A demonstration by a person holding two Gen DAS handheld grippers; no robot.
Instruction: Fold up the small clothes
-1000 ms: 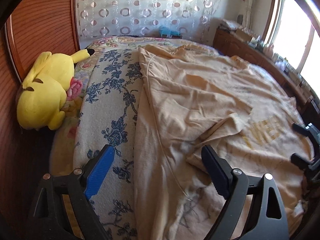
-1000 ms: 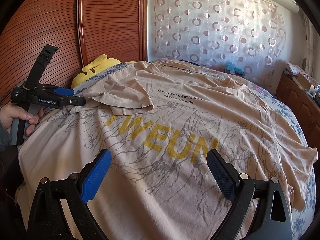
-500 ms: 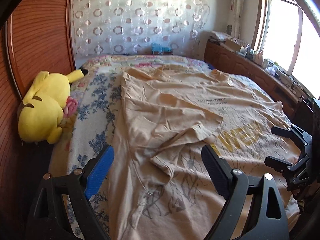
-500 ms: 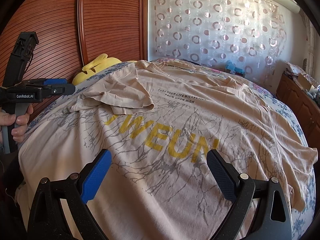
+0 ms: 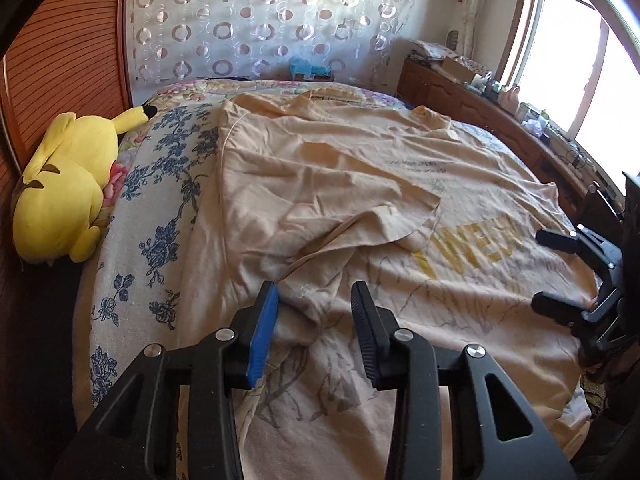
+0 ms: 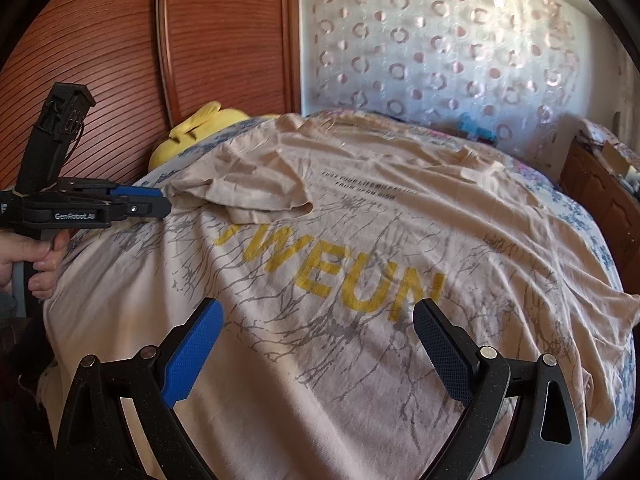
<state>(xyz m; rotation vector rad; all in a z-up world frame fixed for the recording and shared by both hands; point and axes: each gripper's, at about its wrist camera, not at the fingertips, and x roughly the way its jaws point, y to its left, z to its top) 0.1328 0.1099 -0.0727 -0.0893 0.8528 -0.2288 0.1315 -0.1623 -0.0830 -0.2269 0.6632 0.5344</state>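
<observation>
A beige T-shirt (image 6: pixel 360 240) with yellow letters and grey crack print lies spread on the bed; one sleeve (image 6: pixel 248 192) is folded over onto the chest. It also shows in the left wrist view (image 5: pixel 360 208). My left gripper (image 5: pixel 316 328) has its jaws partly closed around a raised ridge of the shirt's side edge (image 5: pixel 296 320), with a gap still between them. In the right wrist view the left gripper (image 6: pixel 160 210) sits at the shirt's left edge. My right gripper (image 6: pixel 316 344) is open and empty above the shirt's lower part; it also shows in the left wrist view (image 5: pixel 560 272).
A yellow plush toy (image 5: pixel 64 184) lies at the bed's left side by the wooden wardrobe (image 6: pixel 120 60). A blue-flowered bedspread (image 5: pixel 160 200) lies under the shirt. A wooden sideboard (image 5: pixel 500 120) with clutter runs along the window side. A patterned curtain (image 6: pixel 440 40) hangs behind.
My left gripper has dropped back to the shirt's side edge and its jaws have narrowed from wide open around a cloth ridge. The right gripper has stayed open and still.
</observation>
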